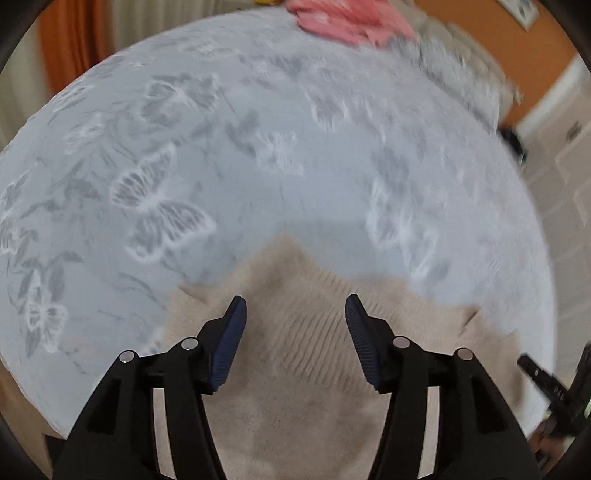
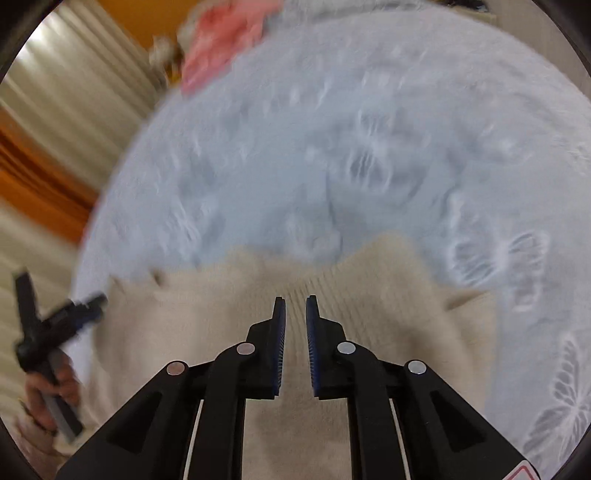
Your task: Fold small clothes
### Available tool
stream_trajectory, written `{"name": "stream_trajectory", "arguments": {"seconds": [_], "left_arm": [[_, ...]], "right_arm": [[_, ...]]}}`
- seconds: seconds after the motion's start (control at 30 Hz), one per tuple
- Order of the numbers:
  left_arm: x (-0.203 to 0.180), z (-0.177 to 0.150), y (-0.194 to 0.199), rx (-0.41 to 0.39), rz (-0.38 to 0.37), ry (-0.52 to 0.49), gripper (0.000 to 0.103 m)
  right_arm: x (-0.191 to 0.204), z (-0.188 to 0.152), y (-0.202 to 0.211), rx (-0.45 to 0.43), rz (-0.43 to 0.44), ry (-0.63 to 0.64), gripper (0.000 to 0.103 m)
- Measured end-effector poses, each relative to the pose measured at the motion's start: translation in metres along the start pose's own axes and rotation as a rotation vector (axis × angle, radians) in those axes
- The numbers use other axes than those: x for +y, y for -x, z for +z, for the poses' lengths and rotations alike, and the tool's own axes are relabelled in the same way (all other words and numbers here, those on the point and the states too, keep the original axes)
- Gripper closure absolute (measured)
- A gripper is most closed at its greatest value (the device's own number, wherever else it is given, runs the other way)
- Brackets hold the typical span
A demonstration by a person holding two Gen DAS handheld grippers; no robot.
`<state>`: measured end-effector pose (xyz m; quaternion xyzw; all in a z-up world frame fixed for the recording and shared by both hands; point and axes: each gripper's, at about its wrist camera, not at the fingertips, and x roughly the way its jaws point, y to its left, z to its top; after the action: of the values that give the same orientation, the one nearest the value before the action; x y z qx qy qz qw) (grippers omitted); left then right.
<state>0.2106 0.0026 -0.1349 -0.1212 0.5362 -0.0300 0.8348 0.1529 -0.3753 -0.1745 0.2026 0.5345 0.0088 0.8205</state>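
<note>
The left claw (image 1: 295, 317) stands with its two blue-padded jaws wide apart, nothing between them, hovering over the ribbed band of a cream knitted sweater (image 1: 314, 369). The right claw (image 2: 295, 317) has its jaws drawn close, with only a narrow slot left between the pads; the same ribbed knit shows through that slot, but whether any cloth is pinched there cannot be told.

The cream knitted sweater (image 2: 258, 306) lies spread at the near edge of a bed, its ribbed part running up toward a point in the middle and a softer, smoother part lying closer to the cameras. It rests on a pale blue bedspread (image 1: 295, 166) printed with white and grey butterflies, which covers nearly all of the bed.

In the right wrist view the left claw (image 2: 86, 306) appears at the sweater's left edge, gripped by the person's left hand (image 2: 51, 391).

At the far edge of the bed lies a pink garment (image 1: 343, 18), blurred, with a grey fuzzy cloth (image 1: 454, 70) beside it toward the far right corner. The pink garment (image 2: 221, 37) appears blurred in the right wrist view too.
</note>
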Motion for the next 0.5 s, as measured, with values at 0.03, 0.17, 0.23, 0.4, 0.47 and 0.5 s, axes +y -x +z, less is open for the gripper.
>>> {"name": "stream_trajectory", "arguments": {"seconds": [0.03,0.17,0.23,0.4,0.47,0.5], "left_arm": [[0.002,-0.005,-0.014,0.019,0.047,-0.004,0.049],[0.000,-0.009,-0.016,0.001,0.093,-0.037,0.050],[0.004,-0.008,0.003,-0.020,0.035,-0.005,0.050],[0.042,-0.036,0.047,-0.023,-0.037,0.112,0.042],[0.061,-0.056,0.052,0.001,-0.037,0.156,0.039],[0.071,-0.072,0.052,0.031,-0.030,0.182,0.039]], "right_arm": [[-0.010,0.000,-0.018,0.043,-0.037,-0.024,0.102],[-0.024,0.005,0.001,-0.001,-0.001,-0.140,0.099],[-0.018,0.000,0.038,-0.079,0.017,-0.105,0.099],[-0.049,-0.051,0.083,-0.109,-0.081,-0.150,0.088],[-0.070,-0.075,0.089,-0.081,-0.115,-0.222,0.067],[-0.081,-0.088,0.090,-0.060,-0.108,-0.263,0.065]]}}
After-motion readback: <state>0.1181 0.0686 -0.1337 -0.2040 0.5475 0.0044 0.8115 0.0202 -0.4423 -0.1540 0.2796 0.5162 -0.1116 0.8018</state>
